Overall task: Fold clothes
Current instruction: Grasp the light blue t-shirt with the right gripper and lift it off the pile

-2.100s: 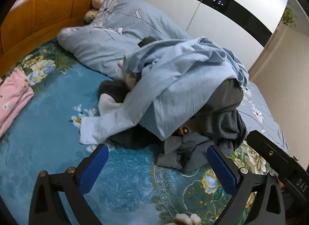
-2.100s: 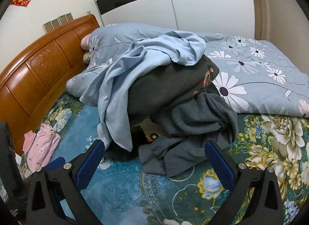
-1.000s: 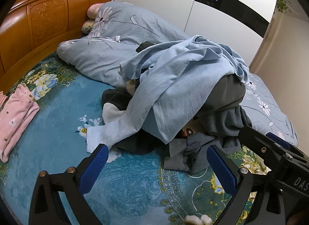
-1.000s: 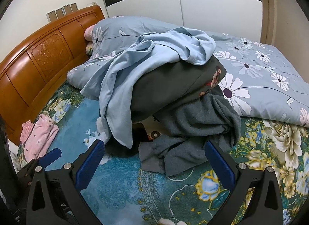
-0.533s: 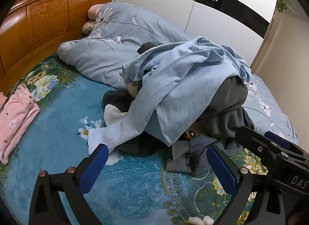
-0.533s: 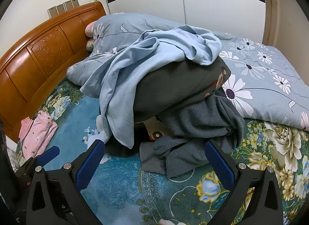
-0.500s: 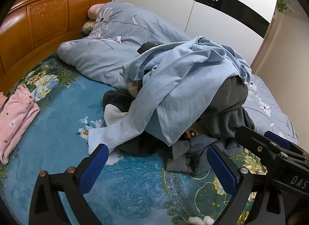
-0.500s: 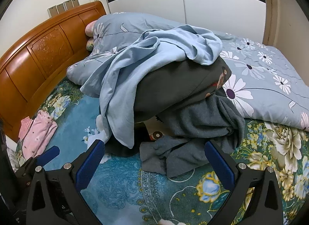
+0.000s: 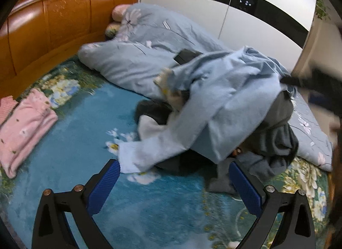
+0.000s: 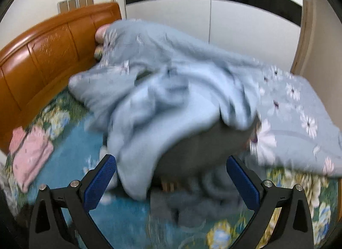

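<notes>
A heap of unfolded clothes lies on the bed: a light blue shirt (image 9: 224, 103) draped over dark grey garments (image 9: 275, 140). Its sleeve end (image 9: 128, 159) lies just ahead of my left gripper (image 9: 173, 182), which is open and empty. In the blurred right wrist view the blue shirt (image 10: 171, 125) and a grey garment (image 10: 198, 154) fill the middle. My right gripper (image 10: 171, 180) is open and empty, close in front of the heap. The right gripper also shows as a dark blur in the left wrist view (image 9: 316, 86).
A folded pink garment (image 9: 23, 129) lies at the bed's left on the teal floral bedspread (image 9: 70, 152). A pale blue floral duvet (image 9: 145, 56) is bunched behind the heap. A wooden headboard (image 9: 53, 24) stands left, a white wardrobe (image 9: 245, 20) behind.
Both grippers have moved forward toward the heap. The right one has moved fast, up and over the pile, blurring its view. Both stay open.
</notes>
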Tool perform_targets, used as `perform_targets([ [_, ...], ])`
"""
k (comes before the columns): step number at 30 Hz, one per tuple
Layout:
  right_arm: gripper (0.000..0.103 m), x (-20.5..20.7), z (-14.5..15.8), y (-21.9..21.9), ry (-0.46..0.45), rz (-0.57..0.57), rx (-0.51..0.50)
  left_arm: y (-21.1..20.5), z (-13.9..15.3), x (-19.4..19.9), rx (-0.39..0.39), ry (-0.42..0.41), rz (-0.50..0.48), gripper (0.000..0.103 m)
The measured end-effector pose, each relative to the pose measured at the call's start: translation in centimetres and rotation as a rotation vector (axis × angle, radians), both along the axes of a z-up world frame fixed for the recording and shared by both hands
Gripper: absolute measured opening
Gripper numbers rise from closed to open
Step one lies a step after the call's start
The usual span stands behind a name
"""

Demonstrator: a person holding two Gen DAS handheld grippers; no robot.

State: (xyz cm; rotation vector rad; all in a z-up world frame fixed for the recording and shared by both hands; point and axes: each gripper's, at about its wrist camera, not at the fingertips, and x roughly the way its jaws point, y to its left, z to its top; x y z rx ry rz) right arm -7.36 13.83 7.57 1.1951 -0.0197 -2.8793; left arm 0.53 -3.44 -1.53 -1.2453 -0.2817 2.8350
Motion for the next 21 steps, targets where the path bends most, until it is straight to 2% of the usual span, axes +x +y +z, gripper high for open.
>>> perform_targets([
  [4,0.103,-5.2,1.3,-1.1,0.019,0.015,0.028,-1.9,0.5,0.6,0.018,0.016,0.026,0.103],
  [6,0.103,-7.7,0.1,-0.1,-0.045,-0.041,-0.042,-2.6,0.6,1.0,0.023,0.012,0.034,0.103],
  [8,0.092,-10.2,-1.0,0.8,-0.111,-0.099,-0.109,-3.2,0.7,1.6,0.016,0.011,0.043,0.103],
  [10,0.056,-11.3,-2.4,1.6,-0.185,-0.197,-0.114,-3.9,0.8,2.3,0.008,0.009,0.051,0.103],
  [11,0.053,-11.3,-2.3,1.8,-0.188,-0.211,-0.110,-4.2,0.9,2.6,0.003,0.008,0.055,0.103],
  [12,0.043,-11.4,-1.9,1.9,-0.177,-0.209,-0.108,-4.5,0.9,2.9,0.003,0.006,0.061,0.103],
  [13,0.025,-11.3,-1.3,1.9,-0.164,-0.207,-0.093,-4.8,1.0,3.2,0.003,0.004,0.067,0.103],
  [14,0.016,-11.1,-0.6,2.2,-0.154,-0.203,-0.093,-5.1,1.1,3.5,0.009,0.006,0.072,0.103],
  [15,0.014,-10.8,0.4,2.7,-0.139,-0.198,-0.124,-5.3,1.2,3.8,0.016,0.008,0.077,0.103],
  [16,0.002,-10.2,1.6,3.2,-0.111,-0.196,-0.161,-5.6,1.5,4.1,0.026,0.012,0.081,0.103],
  [18,0.002,-8.6,4.3,4.3,-0.038,-0.191,-0.220,-5.8,2.1,4.7,0.037,0.027,0.082,0.103],
  [20,0.002,-6.8,7.3,4.4,0.016,-0.127,-0.265,-5.9,2.7,5.4,0.044,0.043,0.077,0.103],
  [21,0.002,-5.9,8.6,4.2,0.039,-0.096,-0.239,-5.9,3.0,5.7,0.049,0.049,0.075,0.103],
])
